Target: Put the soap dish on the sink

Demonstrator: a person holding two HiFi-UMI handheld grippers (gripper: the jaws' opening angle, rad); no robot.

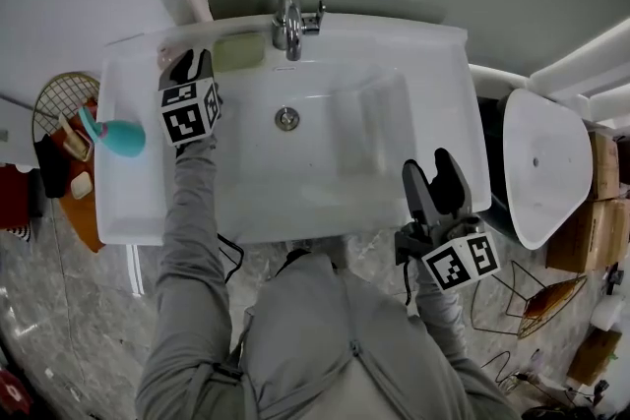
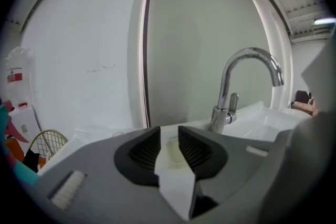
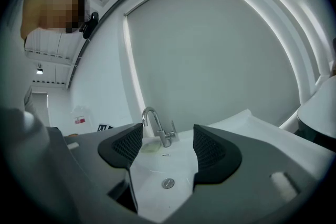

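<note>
The pale green soap dish [image 1: 239, 51] lies flat on the white sink's [image 1: 433, 84] back deck, just left of the chrome faucet [image 1: 287, 20]. My left gripper [image 1: 190, 62] hovers to the left of the dish, apart from it. In the left gripper view the jaws stand a little apart around my left gripper [image 2: 169, 134], with nothing between them. The dish [image 2: 173, 150] shows beyond the gap. My right gripper [image 1: 429, 166] hangs over the sink's front right corner. It [image 3: 168, 134] is open and empty, facing the faucet [image 3: 157, 126] and the dish [image 3: 150, 147].
A teal object [image 1: 118, 138] lies on the white ledge left of the basin. A wire basket [image 1: 64, 98] with small items stands on the floor further left. A white fixture [image 1: 546, 167] and cardboard boxes [image 1: 591, 211] are at the right. The drain [image 1: 286, 118] sits mid-basin.
</note>
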